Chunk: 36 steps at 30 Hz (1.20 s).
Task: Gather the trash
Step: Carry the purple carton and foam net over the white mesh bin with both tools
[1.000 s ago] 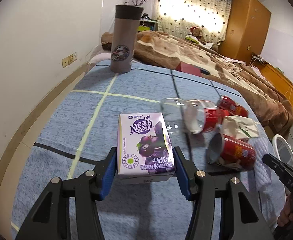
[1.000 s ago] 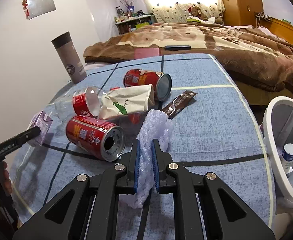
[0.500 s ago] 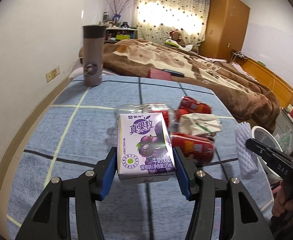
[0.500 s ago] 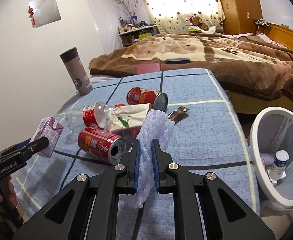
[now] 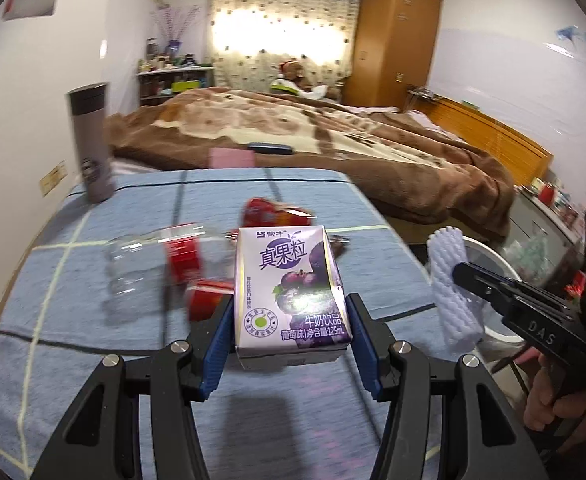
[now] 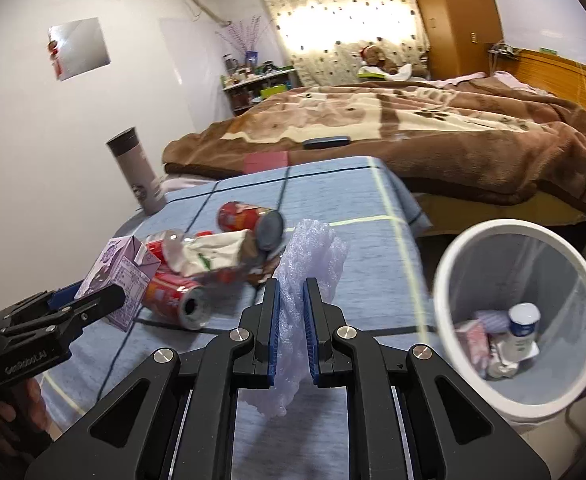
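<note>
Left claw (image 5: 291, 334) is clamped on the purple milk carton (image 5: 291, 292), right claw (image 6: 291, 326) pinches the foam net (image 6: 301, 280), both lifted off the table (image 6: 373, 248). Carrying stage; next they need lining up over the white bin (image 6: 445, 276) before dropping.

Table under blue checked cloth (image 6: 373, 264). On it: grey tumbler (image 6: 137, 172) upright at far corner; red cans (image 6: 173, 298), clear bottle (image 5: 133, 268), crumpled paper carton (image 6: 213, 250), brown wrapper lying clustered mid-table.
</note>
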Each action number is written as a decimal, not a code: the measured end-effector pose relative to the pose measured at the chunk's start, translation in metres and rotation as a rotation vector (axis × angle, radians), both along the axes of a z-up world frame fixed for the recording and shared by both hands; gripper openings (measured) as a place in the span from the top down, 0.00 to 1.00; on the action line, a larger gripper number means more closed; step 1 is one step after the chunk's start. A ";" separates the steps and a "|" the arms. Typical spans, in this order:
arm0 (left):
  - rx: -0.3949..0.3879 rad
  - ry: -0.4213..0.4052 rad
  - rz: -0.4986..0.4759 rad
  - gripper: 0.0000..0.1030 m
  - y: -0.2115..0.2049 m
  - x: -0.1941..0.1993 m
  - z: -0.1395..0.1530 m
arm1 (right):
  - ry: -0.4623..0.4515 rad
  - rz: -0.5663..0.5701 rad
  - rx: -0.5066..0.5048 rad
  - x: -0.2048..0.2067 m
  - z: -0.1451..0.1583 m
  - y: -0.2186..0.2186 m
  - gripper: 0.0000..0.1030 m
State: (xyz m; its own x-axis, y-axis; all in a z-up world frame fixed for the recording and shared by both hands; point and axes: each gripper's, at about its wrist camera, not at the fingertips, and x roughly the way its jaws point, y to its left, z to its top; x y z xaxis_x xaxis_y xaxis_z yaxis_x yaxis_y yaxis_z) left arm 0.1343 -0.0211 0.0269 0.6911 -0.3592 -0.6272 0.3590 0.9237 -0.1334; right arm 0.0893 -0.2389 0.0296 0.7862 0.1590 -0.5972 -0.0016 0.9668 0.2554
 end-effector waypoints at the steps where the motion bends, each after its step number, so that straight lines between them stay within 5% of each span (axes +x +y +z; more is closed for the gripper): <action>1: 0.002 0.002 -0.013 0.45 -0.007 0.000 0.000 | -0.001 -0.007 0.004 -0.001 0.000 -0.004 0.88; 19: 0.042 -0.008 -0.236 0.45 -0.136 -0.005 0.003 | -0.002 -0.178 -0.014 -0.021 0.002 -0.087 0.88; 36: 0.073 0.064 -0.367 0.45 -0.231 -0.002 -0.025 | 0.096 -0.291 -0.027 -0.019 -0.027 -0.153 0.88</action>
